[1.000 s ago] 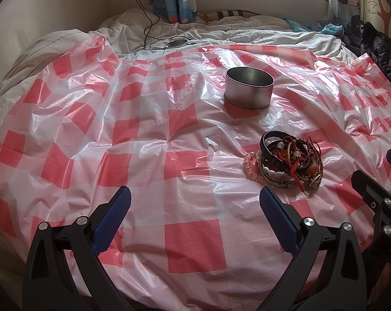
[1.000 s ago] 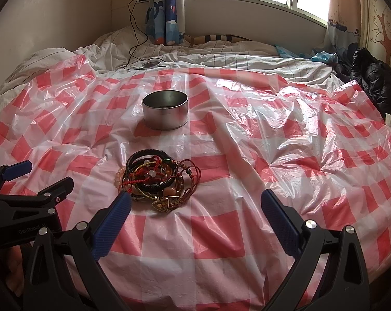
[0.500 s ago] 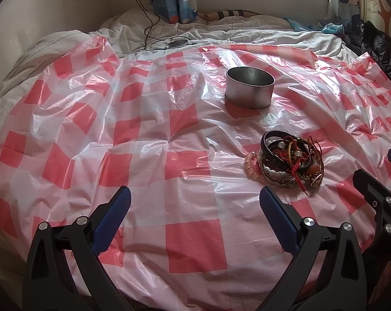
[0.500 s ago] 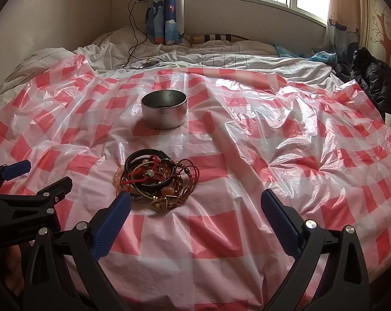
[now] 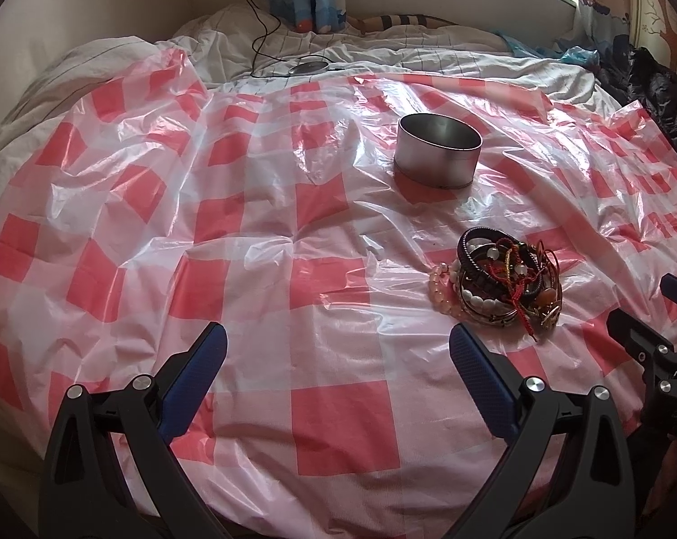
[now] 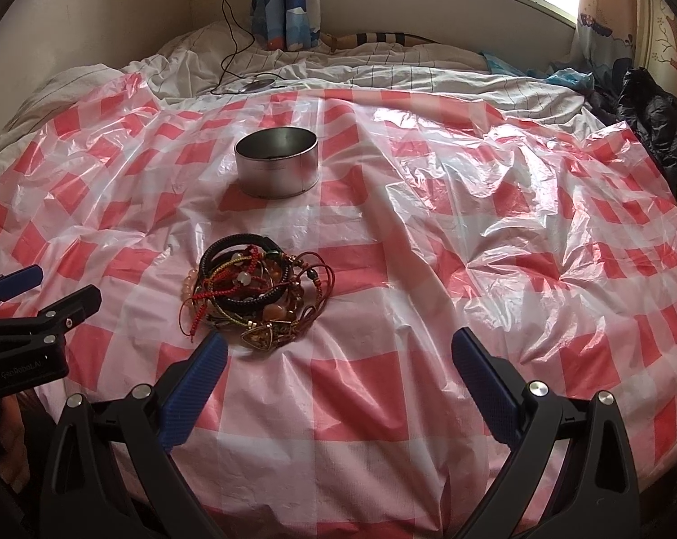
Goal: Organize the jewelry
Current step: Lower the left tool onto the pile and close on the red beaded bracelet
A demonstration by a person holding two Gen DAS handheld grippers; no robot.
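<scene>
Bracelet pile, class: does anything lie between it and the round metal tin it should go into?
Nothing visible does. Only bare red-and-white checked plastic sheet separates the tangled pile of beaded and corded bracelets from the open round metal tin beyond it.

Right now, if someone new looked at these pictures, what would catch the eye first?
First the tangled pile of bracelets, dark bands, red cords and pale beads, lying on the red-and-white checked plastic sheet over the bed. Just beyond it stands a round metal tin, open at the top. Both hand-held grippers, left and right, are open and empty.
</scene>
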